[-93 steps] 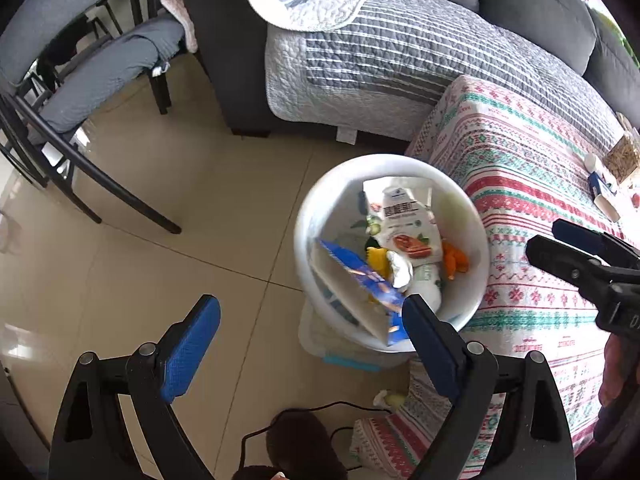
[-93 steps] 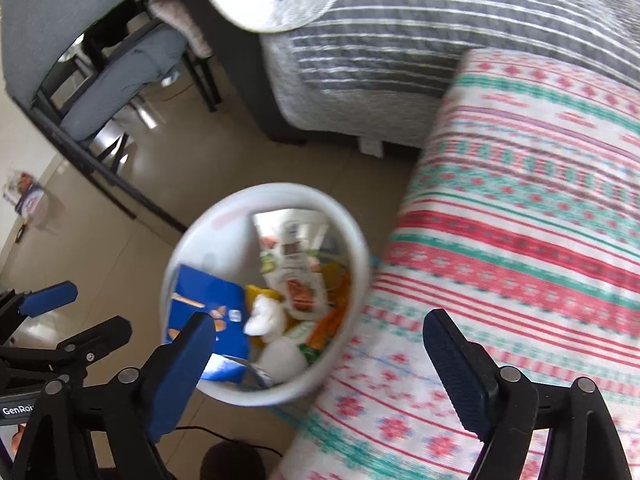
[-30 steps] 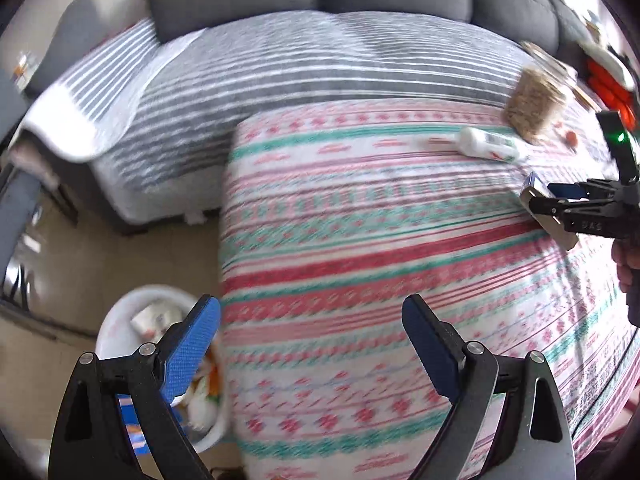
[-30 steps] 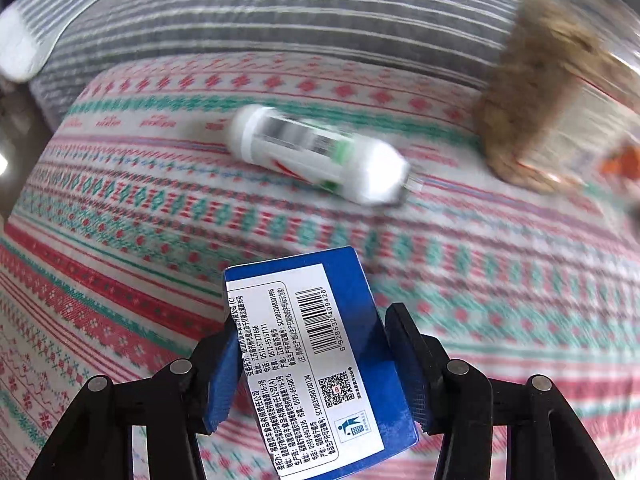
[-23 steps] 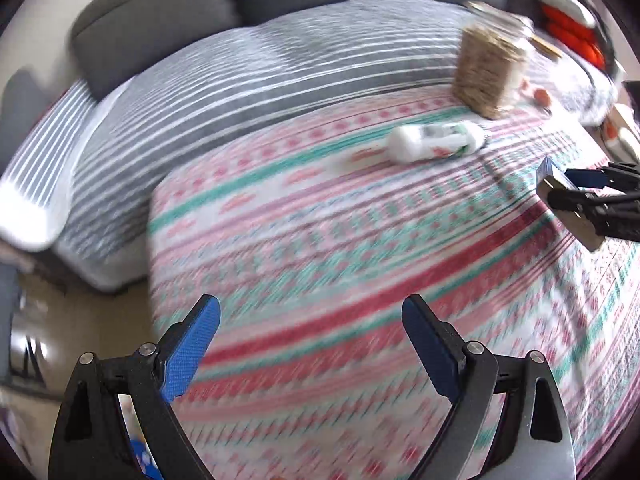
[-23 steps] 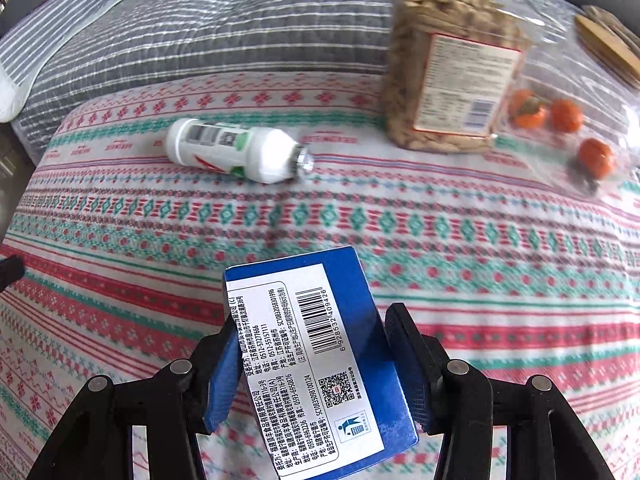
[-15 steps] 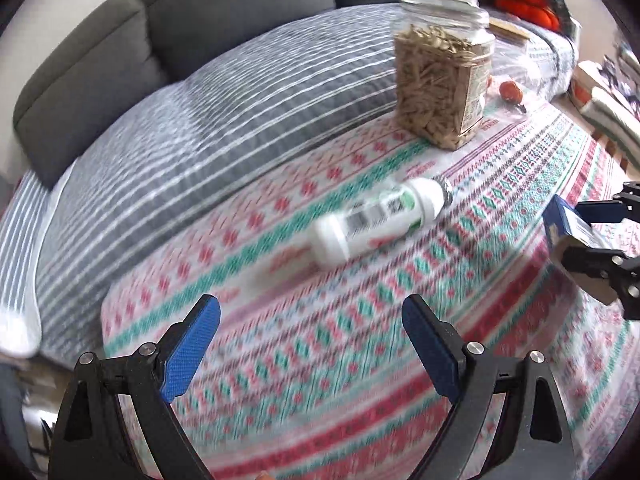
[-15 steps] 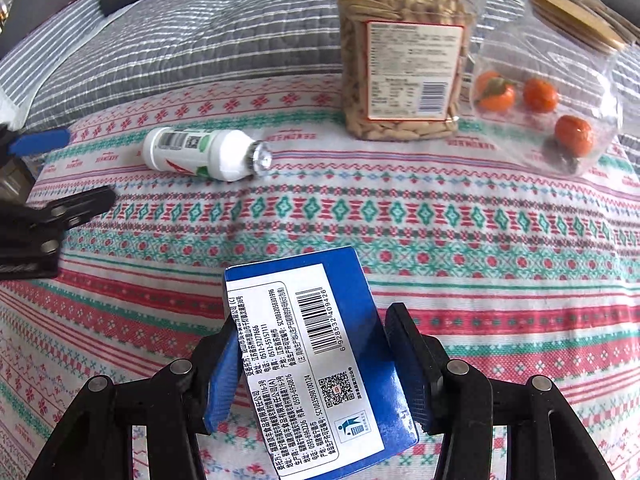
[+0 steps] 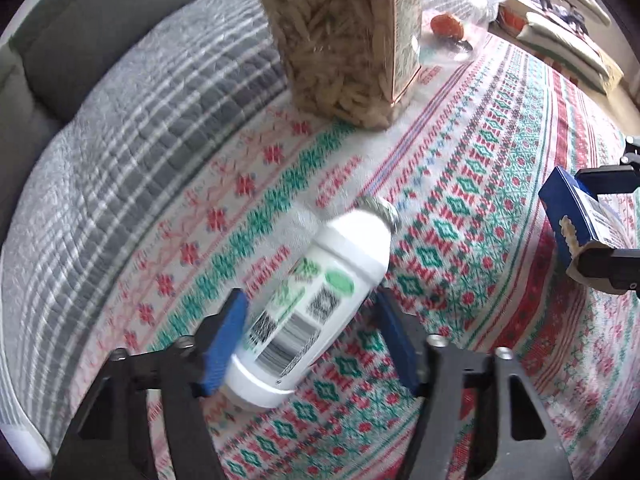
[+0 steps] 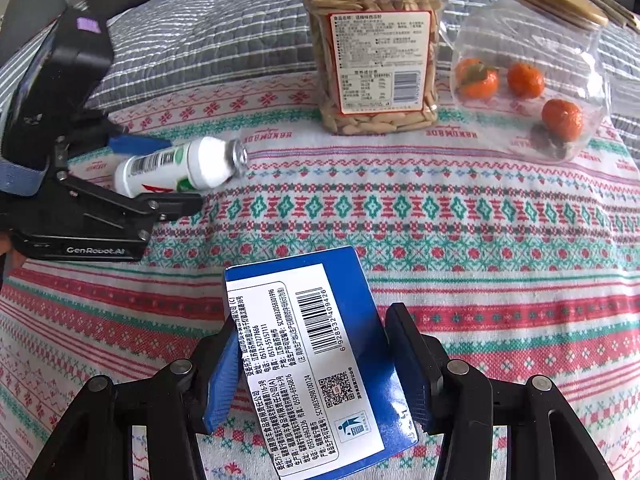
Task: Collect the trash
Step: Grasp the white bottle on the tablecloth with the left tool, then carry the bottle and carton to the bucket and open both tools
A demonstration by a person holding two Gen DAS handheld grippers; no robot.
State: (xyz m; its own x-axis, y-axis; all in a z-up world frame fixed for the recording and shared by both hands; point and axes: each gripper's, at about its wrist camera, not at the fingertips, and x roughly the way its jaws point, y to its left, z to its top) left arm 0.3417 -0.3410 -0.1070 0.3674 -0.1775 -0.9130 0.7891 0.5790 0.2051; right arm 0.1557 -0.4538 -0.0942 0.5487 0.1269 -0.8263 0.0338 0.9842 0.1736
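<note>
Patterned red-and-green tablecloth (image 10: 460, 208) covers the table. Right gripper (image 10: 316, 354) clamps a blue cardboard box (image 10: 320, 364); at ten o'clock, left gripper (image 9: 312, 322) straddles a lying white plastic bottle (image 9: 316, 308), grip unclear.

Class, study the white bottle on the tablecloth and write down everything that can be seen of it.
The bottle is small, white and plastic-looking, with a label bearing barcodes, green marks and a red mark, and a silvery foil mouth with no cap visible. It lies on its side on the patterned tablecloth, near the seed jar. The left gripper straddles its base end; one blue pad seems to touch it, the other stands clear.
</note>
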